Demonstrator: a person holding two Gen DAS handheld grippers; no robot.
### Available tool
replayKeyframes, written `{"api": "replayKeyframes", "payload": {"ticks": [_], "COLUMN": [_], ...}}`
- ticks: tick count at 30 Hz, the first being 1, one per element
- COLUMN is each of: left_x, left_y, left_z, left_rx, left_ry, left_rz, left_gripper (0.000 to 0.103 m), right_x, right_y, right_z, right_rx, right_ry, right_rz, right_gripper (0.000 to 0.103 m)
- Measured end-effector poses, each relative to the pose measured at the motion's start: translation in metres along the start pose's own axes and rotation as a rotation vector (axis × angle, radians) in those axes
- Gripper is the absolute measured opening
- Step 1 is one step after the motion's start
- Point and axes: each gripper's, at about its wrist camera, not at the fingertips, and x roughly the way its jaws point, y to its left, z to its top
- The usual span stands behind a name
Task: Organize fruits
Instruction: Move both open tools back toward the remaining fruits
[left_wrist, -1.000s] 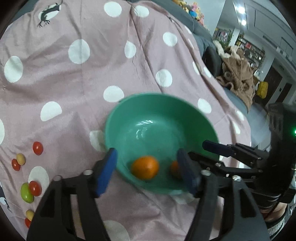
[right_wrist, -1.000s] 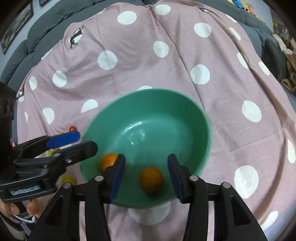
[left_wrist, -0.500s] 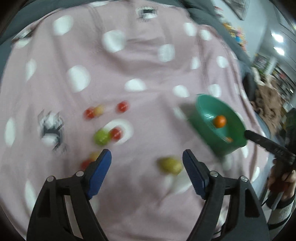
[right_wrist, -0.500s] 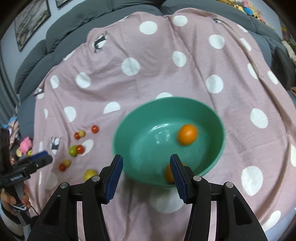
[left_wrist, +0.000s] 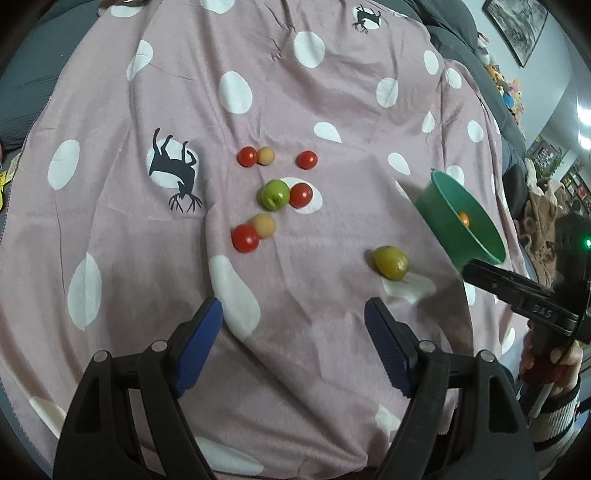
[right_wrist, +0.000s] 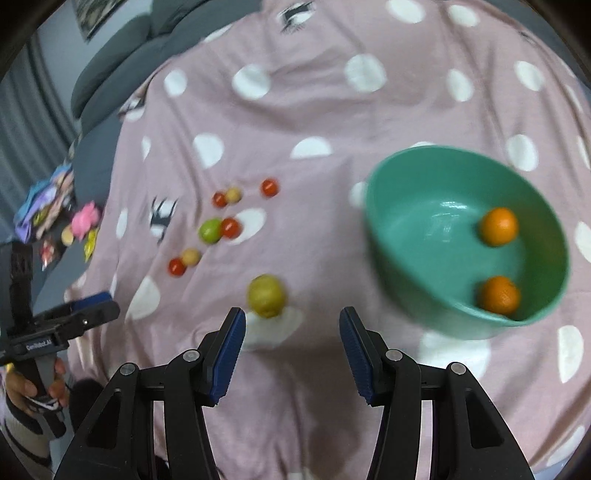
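Sorting fruit into the bowl (right_wrist: 436, 258): barely begun, two in and eight out.

Sitting at about two o'clock in the right wrist view, the green bowl holds two oranges (right_wrist: 498, 226). Eight fruits remain on the spotted cloth (left_wrist: 332, 92), from ten to eleven o'clock of the jaws: four red tomatoes (left_wrist: 245, 238), two tan fruits (left_wrist: 263, 224), one green apple (left_wrist: 275, 194) and one yellow-green fruit (right_wrist: 266, 295) nearest the bowl. The left gripper (left_wrist: 293, 334) and right gripper (right_wrist: 291, 347) both hover with fingers spread, empty. By my judgement, most of the work remains.
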Motion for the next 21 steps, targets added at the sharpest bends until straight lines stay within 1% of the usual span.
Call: {"api": "replayKeyframes", "payload": {"ticks": [4,7,10,13,17,20,21], "left_x": [0.001,0.005,0.009,0.016,0.028,0.042,0.046], "left_y": [0.003,0.007,0.008,0.008,0.008,0.009,0.01], "left_z": [-0.005,-0.006,-0.004,0.003,0.018,0.032,0.036], "left_rx": [0.014,0.007,0.005,0.014,0.022,0.025,0.028], "left_ry": [0.001,0.006,0.008,0.007,0.007,0.018,0.02], "left_rz": [0.021,0.016,0.008,0.002,-0.006,-0.009,-0.006], "left_gripper": [0.08,0.08,0.08,0.08,0.08,0.08,0.08], "right_x": [0.014,0.024,0.037,0.05,0.068,0.079,0.084], "right_y": [0.02,0.029,0.031,0.029,0.028,0.026,0.028], "right_z": [0.001,0.002,0.003,0.005,0.01,0.013,0.014], "right_rx": [-0.059,-0.081,-0.103,-0.112,-0.12,-0.132,-0.138], "right_ry": [0.038,0.055,0.073,0.08,0.101,0.124,0.132], "right_rz": [0.01,0.009,-0.037,-0.068,-0.078,-0.062,-0.059], "right_gripper": [0.053,0.053,0.053,0.053,0.053,0.053,0.051]}}
